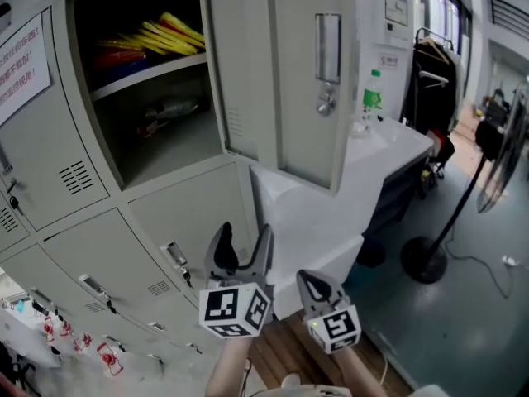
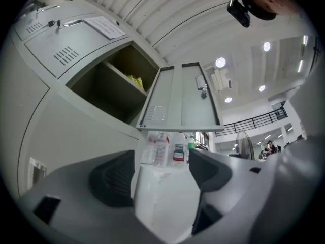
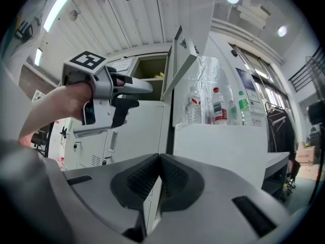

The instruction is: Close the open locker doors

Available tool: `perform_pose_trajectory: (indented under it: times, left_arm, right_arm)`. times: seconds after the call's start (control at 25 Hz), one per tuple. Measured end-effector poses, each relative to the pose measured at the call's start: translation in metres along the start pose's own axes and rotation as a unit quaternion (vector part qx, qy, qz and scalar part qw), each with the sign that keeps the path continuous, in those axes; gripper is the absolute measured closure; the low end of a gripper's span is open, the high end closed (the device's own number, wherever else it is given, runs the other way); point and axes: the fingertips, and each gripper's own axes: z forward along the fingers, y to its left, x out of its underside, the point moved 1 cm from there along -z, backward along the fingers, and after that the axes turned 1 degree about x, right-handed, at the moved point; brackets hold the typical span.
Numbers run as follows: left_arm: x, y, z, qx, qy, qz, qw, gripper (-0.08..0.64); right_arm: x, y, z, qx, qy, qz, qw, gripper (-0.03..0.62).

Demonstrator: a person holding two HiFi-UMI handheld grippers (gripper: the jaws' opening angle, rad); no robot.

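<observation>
Although the closed lockers (image 1: pixel 50 160) at the far left are shut, with a notice stuck on the upper one, the open compartment (image 1: pixel 157 131) beside them gapes. Yellow items (image 1: pixel 169 33) lie on its upper shelf, and something I cannot make out sits on the lower level.

Its locker door (image 1: pixel 289 81) swings well out from the hinge side toward the person. The handle (image 1: pixel 327 46) and the lock under it face the head camera.

Below the door's lower edge, the left claw (image 1: pixel 245 238) is raised with its jaws apart and nothing between them. Its own view looks up through the gap at the door's underside and touches nothing.

Just to its right and a little lower, the right claw (image 1: pixel 312 281) has its jaws pressed together on nothing.

Behind the door, a white counter (image 1: pixel 401 147) carries some bottles (image 1: pixel 372 98), one with a green cap. Farther right, a standing fan (image 1: pixel 500 160) stands on the floor, well apart from the lockers.

I judge that the closing has not begun and that this is the reach toward the door. The next move seems to call for lifting a claw to the door's free edge or outer face, near the handle. From there it would push the panel round on its hinge until it meets the frame. No grip looks needed, so a flat push with the closed right claw would probably do, if it keeps clear of the counter's corner.
</observation>
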Motion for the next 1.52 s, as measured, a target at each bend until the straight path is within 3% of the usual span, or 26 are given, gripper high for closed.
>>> perform_pose_trajectory:
  times: [0.24,0.52,0.68,0.92,1.16,1.52]
  left_arm:
    - [-0.039,-0.052,-0.002,0.023,-0.033,0.014,0.9991,0.245]
    - [-0.079,-0.109,0.015,0.041,-0.064,0.069,0.9947,0.245]
    - [-0.085,-0.127,0.033,0.047,-0.064,0.093,0.9926,0.245]
    - [-0.072,-0.139,0.043,0.043,-0.042,0.107,0.9925,0.245]
    - [-0.056,-0.131,0.055,0.024,-0.018,0.129,0.9911,0.245]
    - [-0.061,-0.121,0.053,0.015,-0.024,0.133,0.9907,0.245]
  right_arm:
    - [0.000,-0.008,-0.026,-0.008,0.001,0.006,1.000,0.586]
    - [-0.005,-0.017,-0.057,-0.005,-0.015,0.016,1.000,0.586]
    - [-0.010,-0.016,-0.062,-0.010,-0.028,0.018,0.999,0.586]
    - [-0.015,-0.012,-0.072,-0.013,-0.034,0.021,0.999,0.586]
    - [-0.009,-0.002,-0.079,-0.016,-0.019,-0.009,1.000,0.586]
    - [-0.006,-0.001,-0.077,-0.019,-0.022,-0.004,1.000,0.587]
